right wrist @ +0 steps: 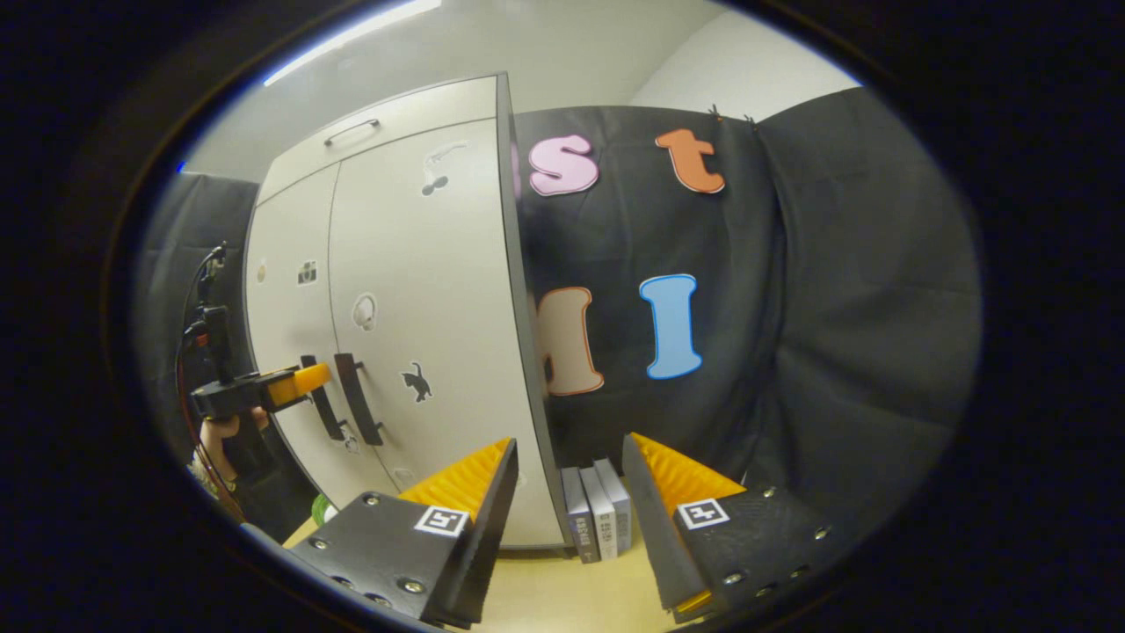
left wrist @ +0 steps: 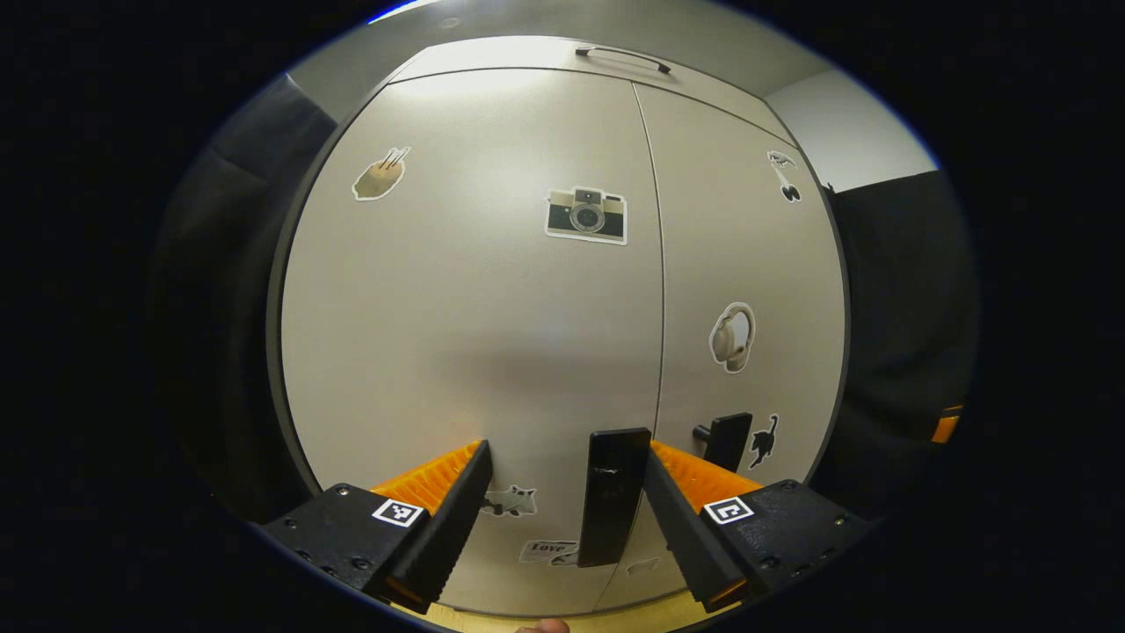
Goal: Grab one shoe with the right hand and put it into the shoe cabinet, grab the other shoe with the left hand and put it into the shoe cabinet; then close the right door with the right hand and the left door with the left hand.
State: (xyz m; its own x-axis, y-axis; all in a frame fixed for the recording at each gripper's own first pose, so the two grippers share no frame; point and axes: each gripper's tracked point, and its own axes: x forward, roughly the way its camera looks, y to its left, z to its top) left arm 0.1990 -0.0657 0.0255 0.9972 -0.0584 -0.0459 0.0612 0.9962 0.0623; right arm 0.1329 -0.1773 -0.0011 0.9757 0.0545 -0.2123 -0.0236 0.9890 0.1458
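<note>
**Both doors shut, both sets of fingers spread and empty**

Left gripper [left wrist: 564,505]: faces the shoe cabinet [left wrist: 475,334] square on and close. Fingers wide apart, nothing held. The left door's handle [left wrist: 613,508] stands upright between the fingertips, just beside the right-hand finger; contact cannot be told. Seen from the right gripper view, this gripper [right wrist: 299,380] is held level by a hand [right wrist: 224,428] with its tips at the two handles.

Right gripper [right wrist: 569,479]: held back from the cabinet, off its right-hand corner, pointing past the cabinet's side edge toward the booth wall. Fingers wide apart, nothing between them but air; cabinet edge and books lie ahead in the gap.

Counts:
- Doors: two, left door [left wrist: 457,290] and right door [left wrist: 747,264], both flush, with a thin seam between them.
- Door handles: two dark upright bars; the second handle [left wrist: 728,440] is beyond the left gripper's right-hand finger.
- One long handle [left wrist: 622,58] on the panel above the doors.
- Stickers on the doors: a camera sticker [left wrist: 586,214], headphones [left wrist: 732,337], a black cat [left wrist: 763,440], and several others.
- Books [right wrist: 598,508]: three, upright on the worktop [right wrist: 562,593], touching the cabinet's right side.

Shoes: not visible with the doors shut; whether they are inside cannot be told.
</note>
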